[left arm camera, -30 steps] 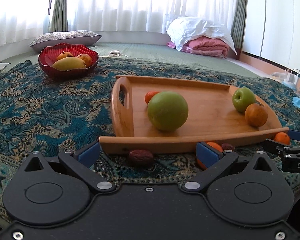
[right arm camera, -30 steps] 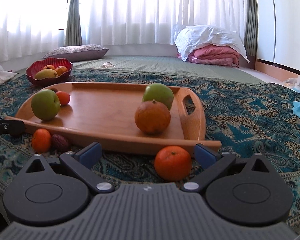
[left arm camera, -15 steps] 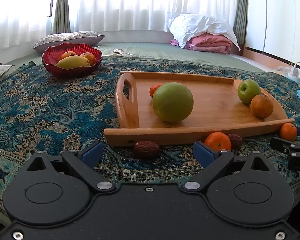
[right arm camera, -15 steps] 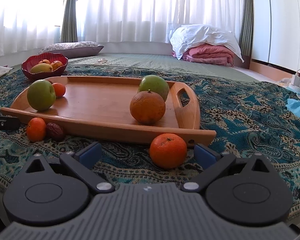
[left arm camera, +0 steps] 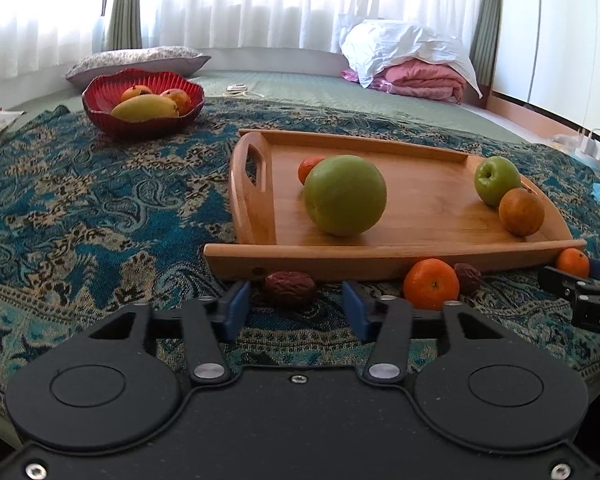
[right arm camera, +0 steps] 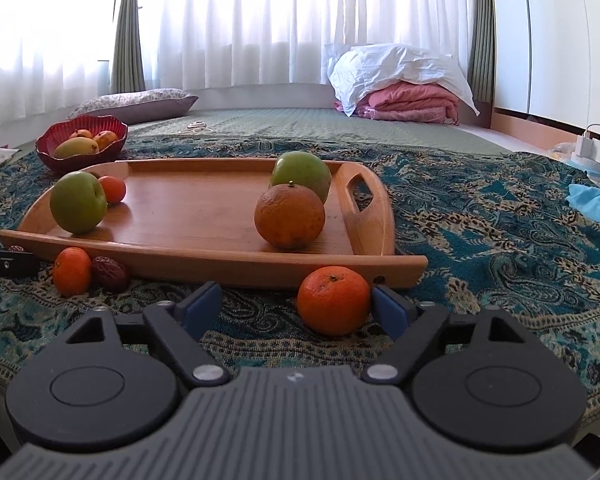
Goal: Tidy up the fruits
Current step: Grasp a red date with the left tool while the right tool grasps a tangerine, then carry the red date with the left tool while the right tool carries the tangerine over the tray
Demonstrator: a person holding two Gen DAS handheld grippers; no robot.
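Note:
A wooden tray (left arm camera: 428,216) lies on the patterned cloth and holds a large green fruit (left arm camera: 345,195), a small tangerine (left arm camera: 309,168), a green apple (left arm camera: 496,180) and an orange (left arm camera: 521,211). In front of the tray lie a dark date (left arm camera: 289,289), a tangerine (left arm camera: 431,284), a second date (left arm camera: 467,277) and another tangerine (left arm camera: 573,262). My left gripper (left arm camera: 296,312) is open, its fingers either side of the near date. My right gripper (right arm camera: 296,312) is open, with a tangerine (right arm camera: 333,300) by its right finger.
A red bowl (left arm camera: 142,102) with mangoes stands at the back left of the cloth (left arm camera: 80,208). Pillows and folded bedding (left arm camera: 412,64) lie by the curtains. A charger (right arm camera: 590,148) and blue cloth (right arm camera: 596,202) are at the right. The right gripper's tip (left arm camera: 580,292) shows at the left view's right edge.
Both grippers have partly closed their fingers. The left gripper pulled back and shifted so the near date sits between its fingers. The tangerine now sits against the right gripper's right finger.

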